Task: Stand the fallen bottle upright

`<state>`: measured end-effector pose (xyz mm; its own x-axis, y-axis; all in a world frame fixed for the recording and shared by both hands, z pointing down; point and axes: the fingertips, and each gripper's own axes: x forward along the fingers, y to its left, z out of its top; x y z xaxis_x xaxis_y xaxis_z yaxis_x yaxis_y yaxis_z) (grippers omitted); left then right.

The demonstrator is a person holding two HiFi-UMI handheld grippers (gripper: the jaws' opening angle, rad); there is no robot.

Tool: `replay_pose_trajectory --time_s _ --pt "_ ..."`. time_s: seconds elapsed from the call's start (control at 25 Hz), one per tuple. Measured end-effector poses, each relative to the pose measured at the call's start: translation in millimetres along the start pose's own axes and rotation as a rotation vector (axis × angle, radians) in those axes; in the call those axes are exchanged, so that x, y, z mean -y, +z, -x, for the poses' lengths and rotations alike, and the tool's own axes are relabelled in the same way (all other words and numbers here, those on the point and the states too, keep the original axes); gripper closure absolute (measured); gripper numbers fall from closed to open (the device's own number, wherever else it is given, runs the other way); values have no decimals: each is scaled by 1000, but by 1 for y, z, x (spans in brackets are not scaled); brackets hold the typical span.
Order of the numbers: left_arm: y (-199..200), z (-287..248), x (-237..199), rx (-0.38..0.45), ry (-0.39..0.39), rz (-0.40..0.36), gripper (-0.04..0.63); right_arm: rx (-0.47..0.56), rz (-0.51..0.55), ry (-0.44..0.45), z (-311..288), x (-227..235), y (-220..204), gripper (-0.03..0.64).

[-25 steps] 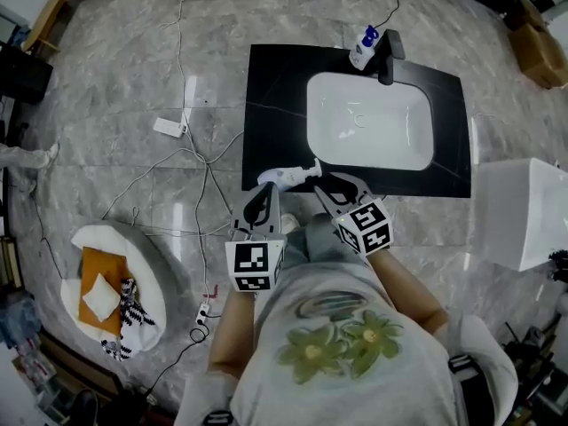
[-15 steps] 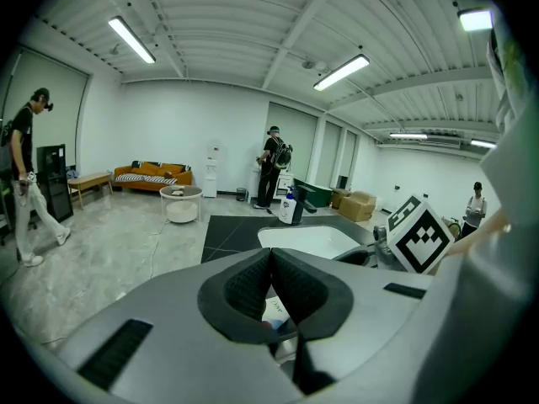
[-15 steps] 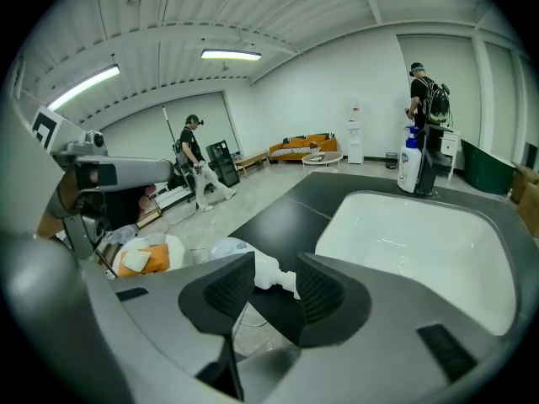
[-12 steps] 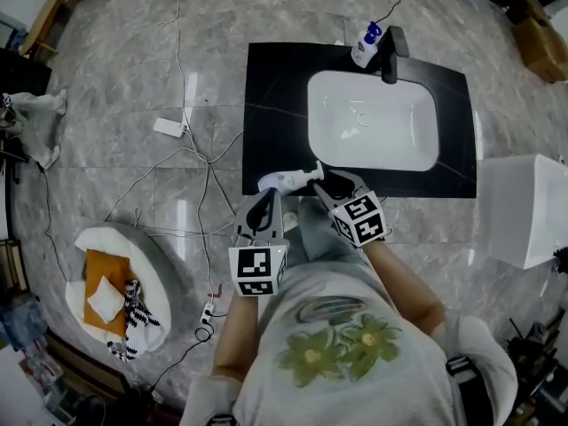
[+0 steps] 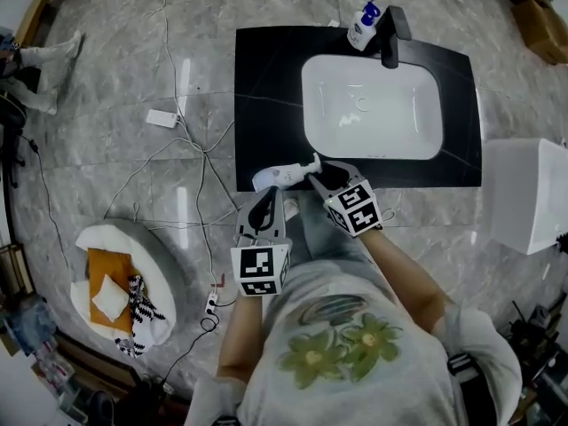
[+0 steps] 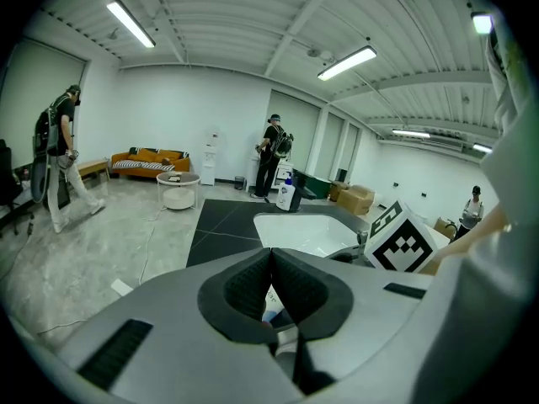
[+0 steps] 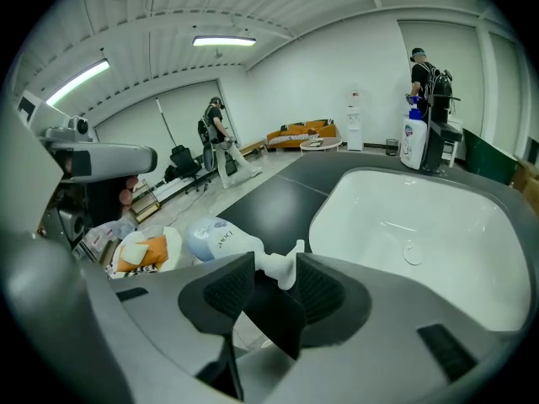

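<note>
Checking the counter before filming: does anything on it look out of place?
Yes. The white pump bottle lies on its side near the black counter's front left corner, beside the sink; the other bottle stands upright by the faucet.

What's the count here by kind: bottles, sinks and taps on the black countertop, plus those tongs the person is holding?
Bottles: 2, the fallen pump bottle and the upright bottle
Sinks: 1, the sink
Taps: 1, the tap
Tongs: 2, the left tongs and the right tongs
Total: 6
</note>
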<state>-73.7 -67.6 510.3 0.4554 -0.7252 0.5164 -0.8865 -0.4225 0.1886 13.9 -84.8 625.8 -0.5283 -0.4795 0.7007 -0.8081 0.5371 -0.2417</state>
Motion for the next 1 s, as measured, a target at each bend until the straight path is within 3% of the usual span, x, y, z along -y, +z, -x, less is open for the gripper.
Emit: replay_pose_trajectory --time_s 0.44,1.0 --pt "-3 -6 -8 -21 4 1 577 -28 -11 -22 -14 10 -8 480" --pt "-1 -9 -10 -20 -1 -3 577 16 45 -51 -9 7 1 480"
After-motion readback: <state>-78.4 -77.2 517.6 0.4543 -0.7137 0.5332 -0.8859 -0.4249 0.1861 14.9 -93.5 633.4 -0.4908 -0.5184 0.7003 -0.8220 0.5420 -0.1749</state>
